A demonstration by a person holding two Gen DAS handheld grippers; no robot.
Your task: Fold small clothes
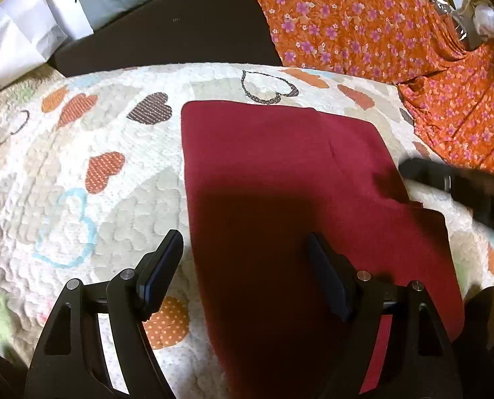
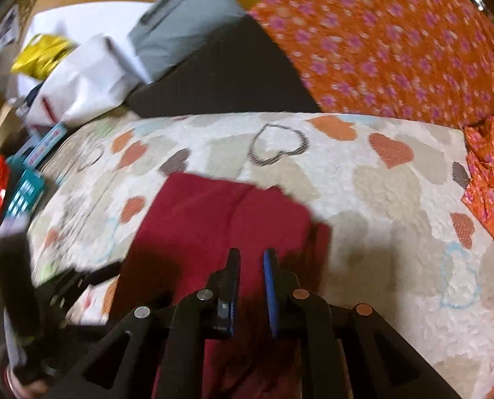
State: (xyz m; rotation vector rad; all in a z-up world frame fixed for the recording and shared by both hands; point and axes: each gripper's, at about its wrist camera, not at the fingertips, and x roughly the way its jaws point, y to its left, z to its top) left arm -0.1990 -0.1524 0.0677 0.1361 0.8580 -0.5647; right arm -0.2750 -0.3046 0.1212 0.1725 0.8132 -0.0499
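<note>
left gripper: tilted down, jaws spread wide, nothing between, over near edge of the dark red garment | right gripper: tilted down, jaws nearly together, whether cloth is pinched I cannot tell | garment flat on heart-print quilt | writing: none readable | right view only: gold foil bag far left

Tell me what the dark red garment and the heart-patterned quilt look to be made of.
Dark red garment: soft matte knit, possibly cotton jersey or fleece; it lies limp with no sheen. Heart-patterned quilt: puckered, stitched cotton-like fabric with padding, judging by its bumpy quilted texture and the printed hearts.
</note>
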